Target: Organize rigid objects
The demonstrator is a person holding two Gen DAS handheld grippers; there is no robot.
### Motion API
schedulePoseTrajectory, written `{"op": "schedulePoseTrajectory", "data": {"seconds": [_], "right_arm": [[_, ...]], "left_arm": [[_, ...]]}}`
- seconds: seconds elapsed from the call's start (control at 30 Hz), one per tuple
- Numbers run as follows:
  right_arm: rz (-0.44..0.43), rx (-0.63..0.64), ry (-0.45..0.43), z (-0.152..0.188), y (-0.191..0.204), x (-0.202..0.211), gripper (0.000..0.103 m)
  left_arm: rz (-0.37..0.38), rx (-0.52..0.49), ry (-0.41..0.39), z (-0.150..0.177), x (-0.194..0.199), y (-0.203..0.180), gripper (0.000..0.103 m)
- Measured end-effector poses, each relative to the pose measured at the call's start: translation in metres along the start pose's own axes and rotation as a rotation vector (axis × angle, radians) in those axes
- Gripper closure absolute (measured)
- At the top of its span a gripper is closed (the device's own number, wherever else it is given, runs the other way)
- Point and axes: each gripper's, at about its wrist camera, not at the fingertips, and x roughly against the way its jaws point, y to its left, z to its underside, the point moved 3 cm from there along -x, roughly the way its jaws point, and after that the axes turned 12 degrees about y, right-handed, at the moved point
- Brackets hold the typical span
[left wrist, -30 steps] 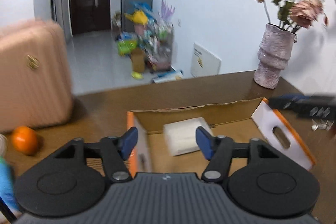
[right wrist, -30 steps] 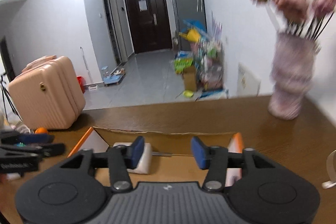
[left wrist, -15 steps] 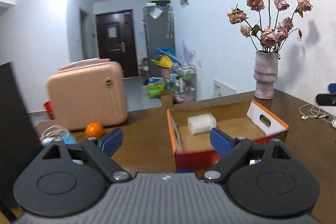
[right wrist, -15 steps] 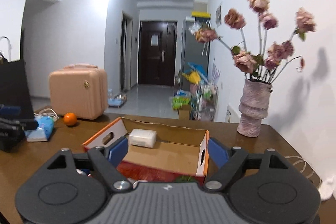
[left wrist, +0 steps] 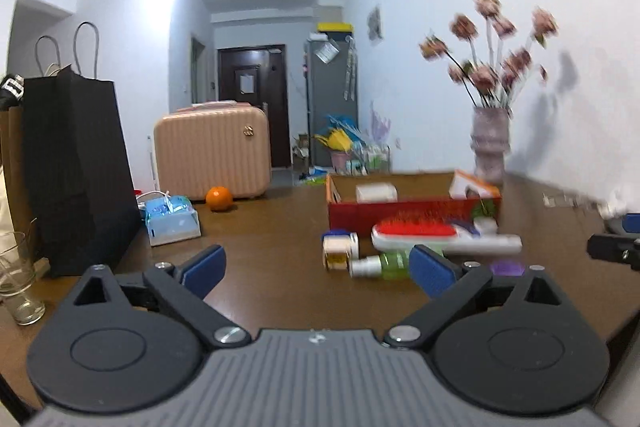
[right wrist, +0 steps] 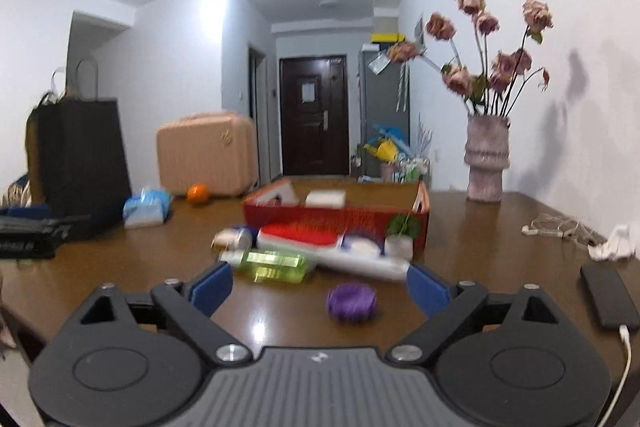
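Both hand-held grippers are released and grasp nothing. Left gripper [left wrist: 318, 269]: jaws have just been opening and stand wide, with bare table [left wrist: 260, 227] between the blue pads. Right gripper [right wrist: 320, 287]: jaws have likewise just been opening; the purple round object [right wrist: 352, 301] lies on the table ahead, between the finger lines, untouched.

Visibility limits: motion blur softens both views. In the left view, the right pad cuts off the near end of the green bottle [left wrist: 384, 263], and the purple object shows only as a sliver behind the finger linkage. Labels on the small items cannot be read.

Task items lie clustered on the table just in front of the red cardboard box [right wrist: 336, 217]. The brush with red bristles [right wrist: 316, 237] lies flat, long axis running left to right across the view, its white handle pointing right. The green bottle [right wrist: 272, 265] lies on its side, roughly parallel to the brush, cap end to the left. A white block [right wrist: 326, 198] rests inside the box.
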Motion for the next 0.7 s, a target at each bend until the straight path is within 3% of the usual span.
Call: {"op": "schedulePoseTrajectory", "data": {"seconds": [0.1, 0.37, 0.7], "right_arm": [[0.01, -0.011, 0.021, 0.007, 0.002, -0.004, 0.009], [0.024, -0.049, 0.024, 0.006, -0.007, -0.018, 0.01], [0.04, -0.042, 0.135, 0.004, -0.013, -0.071, 0.015]], "left_arm": [[0.022, -0.051, 0.019, 0.006, 0.0, -0.012, 0.003], [0.062, -0.042, 0.05, 0.01, -0.013, -0.021, 0.003], [0.052, -0.042, 0.122, 0.007, -0.062, -0.019, 0.005]]}}
